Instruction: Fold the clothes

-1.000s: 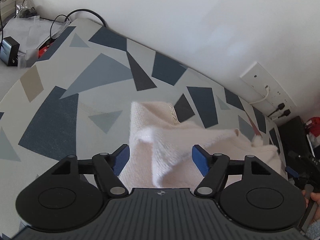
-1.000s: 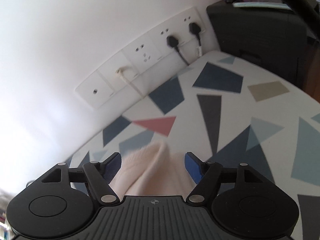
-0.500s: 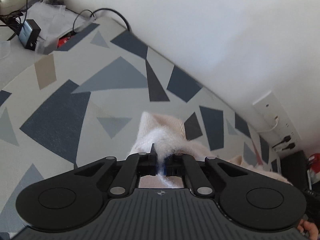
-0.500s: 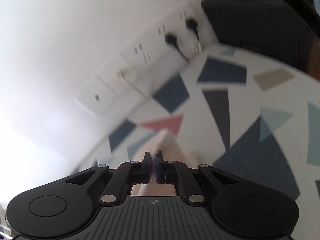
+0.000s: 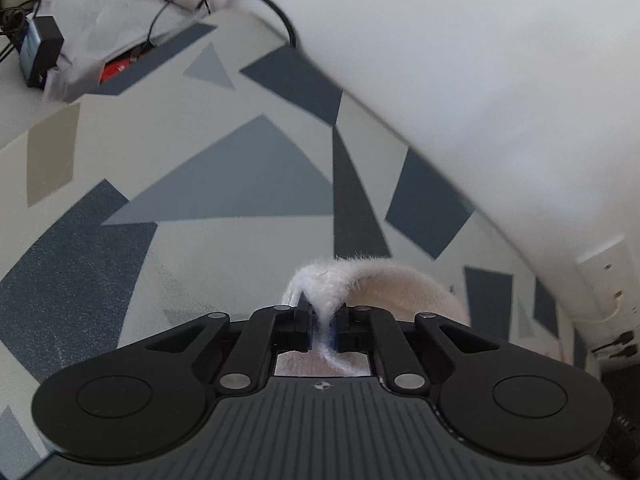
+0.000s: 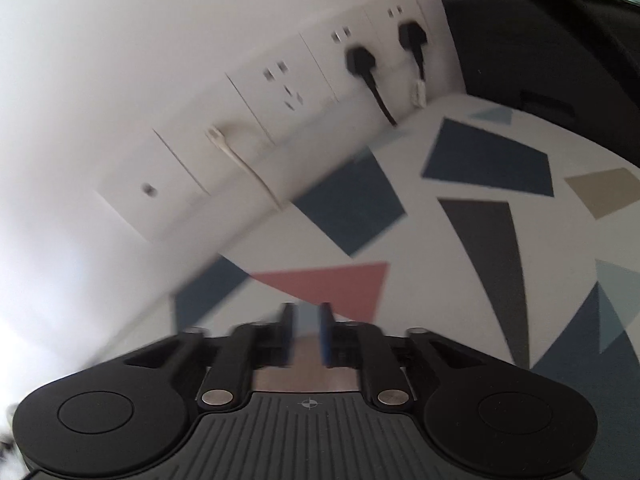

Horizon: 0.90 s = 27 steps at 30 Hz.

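Cream garment [image 5: 394,288] bunches at six o'clock, pinched by the left gripper [image 5: 323,330]; right gripper [image 6: 306,334] slightly parted, empty.

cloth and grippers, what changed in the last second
Left gripper went from open to shut on the cloth and lifted it. Right gripper shut too, but now shows a narrow gap and no cloth. The table and wall sockets are unchanged.

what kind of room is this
Probably a home room or small workroom, not a factory. A patterned tabletop sits against a white wall with a row of sockets and two black plugs, and a cream garment lies on it.
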Motion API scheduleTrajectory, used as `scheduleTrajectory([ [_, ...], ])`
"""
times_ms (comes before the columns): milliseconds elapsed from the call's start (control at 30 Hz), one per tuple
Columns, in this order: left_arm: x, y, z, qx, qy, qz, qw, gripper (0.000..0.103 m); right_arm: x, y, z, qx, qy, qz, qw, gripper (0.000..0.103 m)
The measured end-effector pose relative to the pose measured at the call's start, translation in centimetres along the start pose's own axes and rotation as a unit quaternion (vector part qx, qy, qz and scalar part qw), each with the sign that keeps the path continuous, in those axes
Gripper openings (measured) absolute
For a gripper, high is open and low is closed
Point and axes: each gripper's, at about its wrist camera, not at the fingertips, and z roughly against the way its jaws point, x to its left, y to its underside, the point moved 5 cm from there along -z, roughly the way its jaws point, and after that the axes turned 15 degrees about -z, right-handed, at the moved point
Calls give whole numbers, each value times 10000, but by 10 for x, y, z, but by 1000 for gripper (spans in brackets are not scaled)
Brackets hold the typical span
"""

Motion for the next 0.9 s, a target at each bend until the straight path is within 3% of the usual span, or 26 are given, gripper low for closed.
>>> scheduleTrajectory([
  [33,-2,-2,0,43,18,-174,9998,17,-3,1,-2,43,115,9,9999,49],
  [100,-8,-10,10,61,114,-406,9991,44,-8,0,9,60,-13,-40,10000,58],
  [133,-11,-14,20,-66,101,-529,9985,66,-8,-1,20,43,-163,12,9999,68],
  [167,-14,-17,33,-276,2,-684,9973,75,-8,0,31,6,-284,101,9995,73],
  [267,-27,-22,66,-750,-79,-1173,9902,76,-3,11,63,-51,-508,547,9972,84],
  [333,-40,-18,80,-816,97,-1420,9865,76,1,23,76,94,-488,796,9956,89],
  [467,-77,18,75,-139,639,-2280,9715,76,10,52,83,434,-274,1473,9878,91],
  [600,-99,65,50,330,589,-2834,9566,78,4,67,64,568,169,1905,9799,94],
  [700,-99,84,23,475,320,-2902,9553,85,-6,74,43,559,546,2068,9753,94],
  [767,-98,85,18,365,230,-2897,9561,97,-11,76,34,587,562,2051,9754,97],
  [900,-99,86,14,262,102,-2978,9542,103,-15,74,26,551,535,1870,9794,100],
])
